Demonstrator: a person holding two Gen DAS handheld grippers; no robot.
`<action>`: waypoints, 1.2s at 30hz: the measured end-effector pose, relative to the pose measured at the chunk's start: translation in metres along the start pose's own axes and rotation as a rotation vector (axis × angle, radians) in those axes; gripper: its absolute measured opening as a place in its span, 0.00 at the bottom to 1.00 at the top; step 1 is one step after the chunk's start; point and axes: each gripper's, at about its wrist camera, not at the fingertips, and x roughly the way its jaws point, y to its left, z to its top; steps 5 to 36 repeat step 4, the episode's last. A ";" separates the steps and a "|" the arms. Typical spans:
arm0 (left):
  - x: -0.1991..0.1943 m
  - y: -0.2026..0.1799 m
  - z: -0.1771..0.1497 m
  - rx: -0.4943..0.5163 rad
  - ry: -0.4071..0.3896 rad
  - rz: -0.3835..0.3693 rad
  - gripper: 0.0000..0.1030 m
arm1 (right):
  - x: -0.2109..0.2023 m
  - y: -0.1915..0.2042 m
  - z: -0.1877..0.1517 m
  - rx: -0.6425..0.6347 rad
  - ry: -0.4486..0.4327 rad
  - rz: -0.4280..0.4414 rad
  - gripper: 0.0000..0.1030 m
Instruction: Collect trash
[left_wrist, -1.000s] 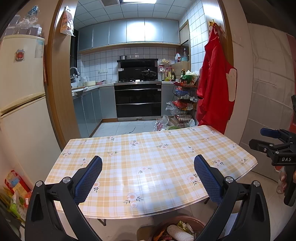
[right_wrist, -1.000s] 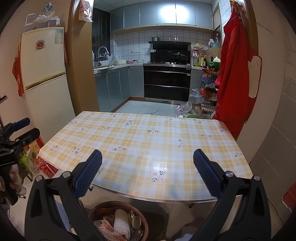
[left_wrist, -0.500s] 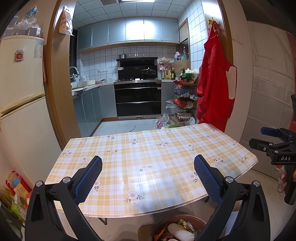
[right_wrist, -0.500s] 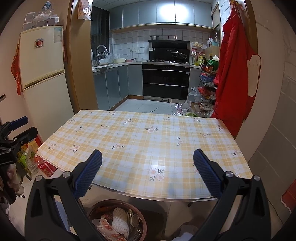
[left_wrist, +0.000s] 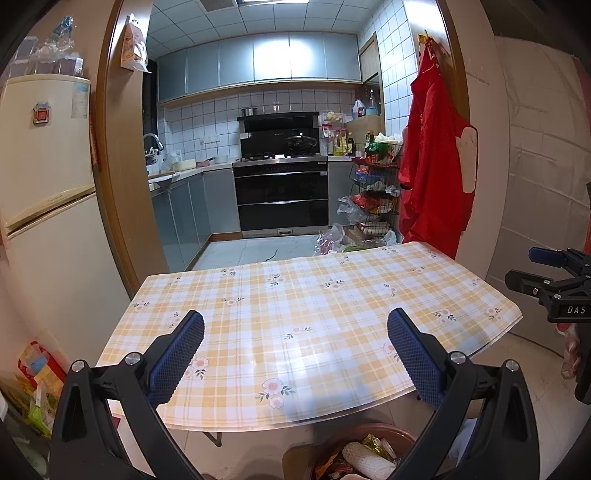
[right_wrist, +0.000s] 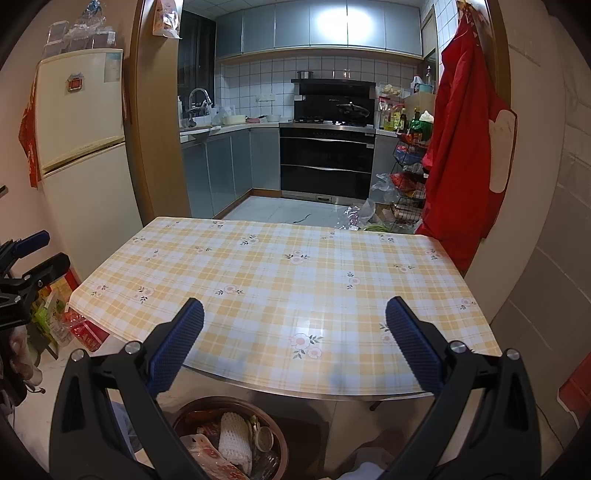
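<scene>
A brown trash bin (right_wrist: 231, 439) stands on the floor below the table's near edge, holding wrappers and a white foam net; the same trash bin (left_wrist: 365, 456) shows low in the left wrist view. The yellow plaid table (left_wrist: 314, 314) carries nothing. My left gripper (left_wrist: 295, 325) hangs open above the near edge with nothing between its fingers, and is seen as the left gripper (right_wrist: 33, 258) at the right wrist view's left edge. My right gripper (right_wrist: 294, 317) is open too, empty; the right gripper (left_wrist: 543, 266) appears at the far right.
Behind the table (right_wrist: 295, 280) lies a kitchen with a black oven (right_wrist: 327, 162). A cream fridge (right_wrist: 81, 147) stands left, a red apron (right_wrist: 461, 140) hangs on the right door frame beside a wire rack (left_wrist: 373, 199). Bags (left_wrist: 33, 387) lie on the floor at left.
Both grippers rose and drew back slightly, so the table sits a little lower and farther in each view. Both stayed open and empty.
</scene>
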 end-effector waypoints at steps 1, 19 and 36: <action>0.001 0.000 -0.001 0.001 0.002 0.007 0.95 | 0.001 -0.001 0.000 0.001 0.001 0.000 0.95; 0.001 0.001 -0.002 0.000 0.008 0.021 0.95 | 0.002 -0.001 -0.001 0.000 0.005 -0.001 0.95; 0.001 0.001 -0.002 0.000 0.008 0.021 0.95 | 0.002 -0.001 -0.001 0.000 0.005 -0.001 0.95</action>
